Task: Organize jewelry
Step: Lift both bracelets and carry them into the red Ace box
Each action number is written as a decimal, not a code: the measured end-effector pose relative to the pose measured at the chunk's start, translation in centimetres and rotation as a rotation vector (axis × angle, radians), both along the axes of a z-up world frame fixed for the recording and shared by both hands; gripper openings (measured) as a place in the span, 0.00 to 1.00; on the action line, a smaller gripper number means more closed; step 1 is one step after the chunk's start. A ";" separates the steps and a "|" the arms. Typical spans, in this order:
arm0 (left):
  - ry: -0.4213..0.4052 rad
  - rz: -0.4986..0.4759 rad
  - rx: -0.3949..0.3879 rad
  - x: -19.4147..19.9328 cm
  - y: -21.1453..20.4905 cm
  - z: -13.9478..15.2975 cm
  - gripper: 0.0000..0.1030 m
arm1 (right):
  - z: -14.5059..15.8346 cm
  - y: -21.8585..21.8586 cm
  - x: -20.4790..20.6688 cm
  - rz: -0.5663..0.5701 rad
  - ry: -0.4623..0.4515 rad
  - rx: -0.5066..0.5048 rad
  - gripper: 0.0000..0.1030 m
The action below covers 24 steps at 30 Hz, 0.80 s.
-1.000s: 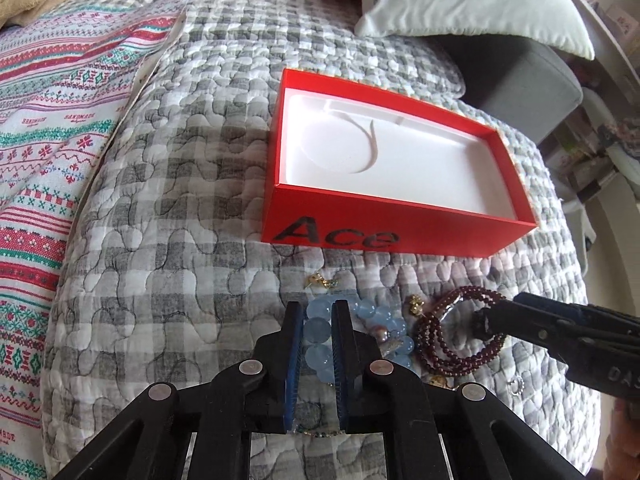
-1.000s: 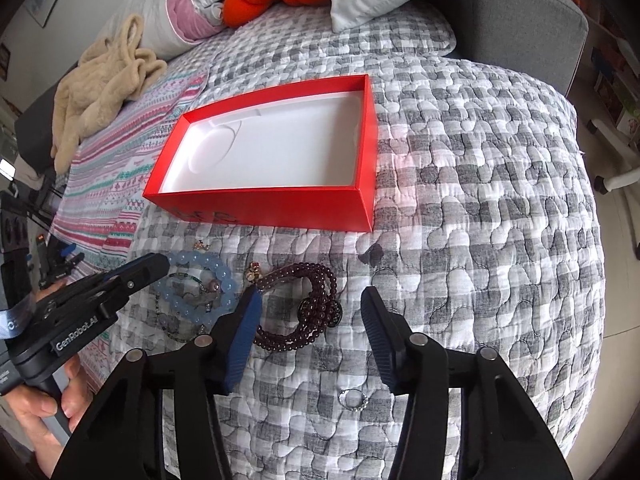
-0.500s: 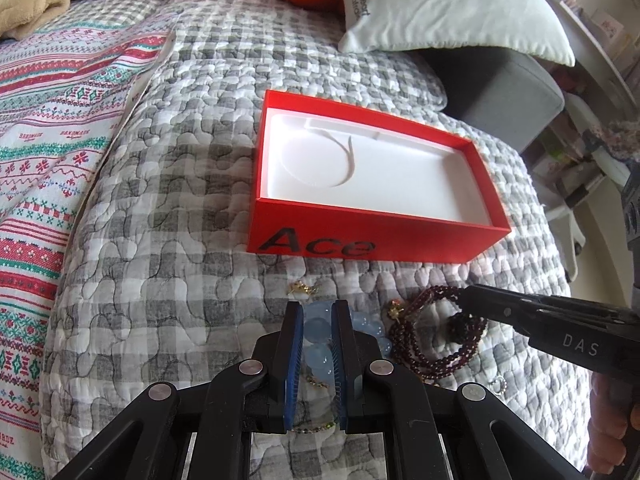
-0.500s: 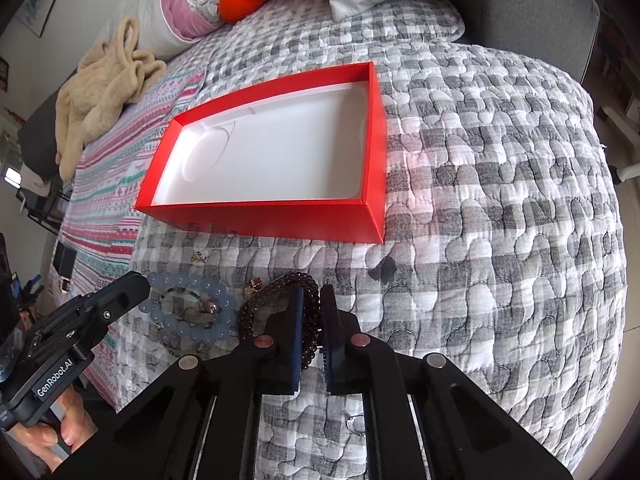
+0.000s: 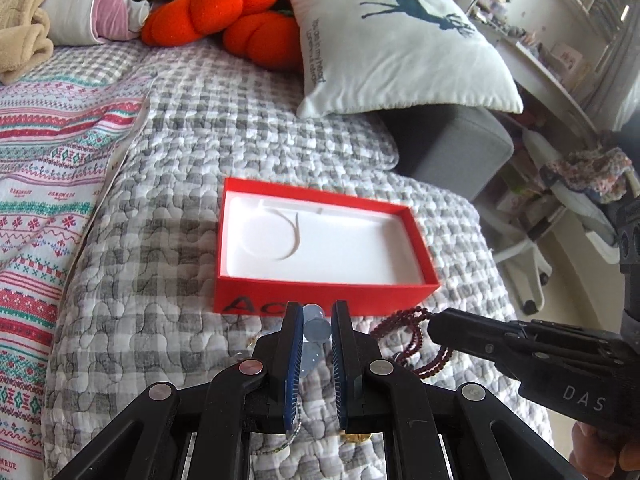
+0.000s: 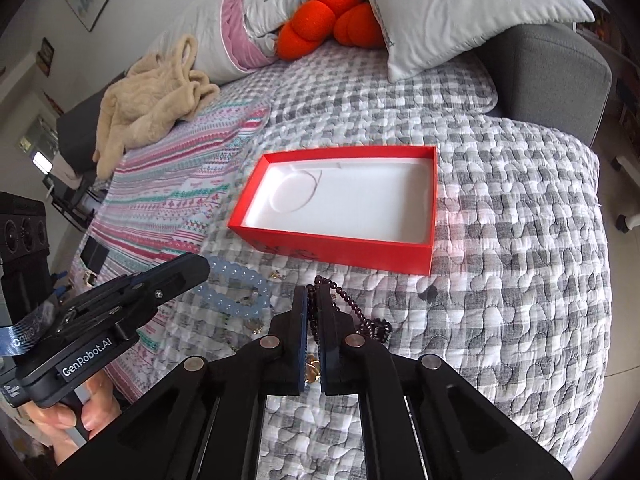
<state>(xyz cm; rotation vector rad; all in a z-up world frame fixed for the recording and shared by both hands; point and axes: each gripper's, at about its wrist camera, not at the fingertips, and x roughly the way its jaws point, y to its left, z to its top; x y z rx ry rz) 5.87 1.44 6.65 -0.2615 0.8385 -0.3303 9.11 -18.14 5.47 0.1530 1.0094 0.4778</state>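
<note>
Fingers of the left gripper pinch the pale blue bead bracelet, whose beads sit squeezed between the blue pads; in the right wrist view the bracelet hangs from the tip above the checked quilt. Those of the right gripper are pressed nearly together on the dark red bead strand, which trails down to the quilt. Both grippers point toward the open red box, just short of its near wall, the left one level and low, the right one reaching in from the side. A hand grips the left handle.
</note>
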 end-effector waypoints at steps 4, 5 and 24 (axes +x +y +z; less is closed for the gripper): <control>-0.047 0.005 -0.044 0.5 0.0 1.4 0.08 | 1.6 -0.6 0.1 -0.020 -0.045 0.044 0.04; -0.054 0.006 -0.058 0.8 -0.1 1.6 0.08 | 2.0 -0.8 0.2 -0.028 -0.058 0.057 0.04; -0.028 0.083 -0.073 7.9 -1.6 -1.8 0.08 | 2.6 -4.7 4.4 -0.204 -0.190 0.113 0.04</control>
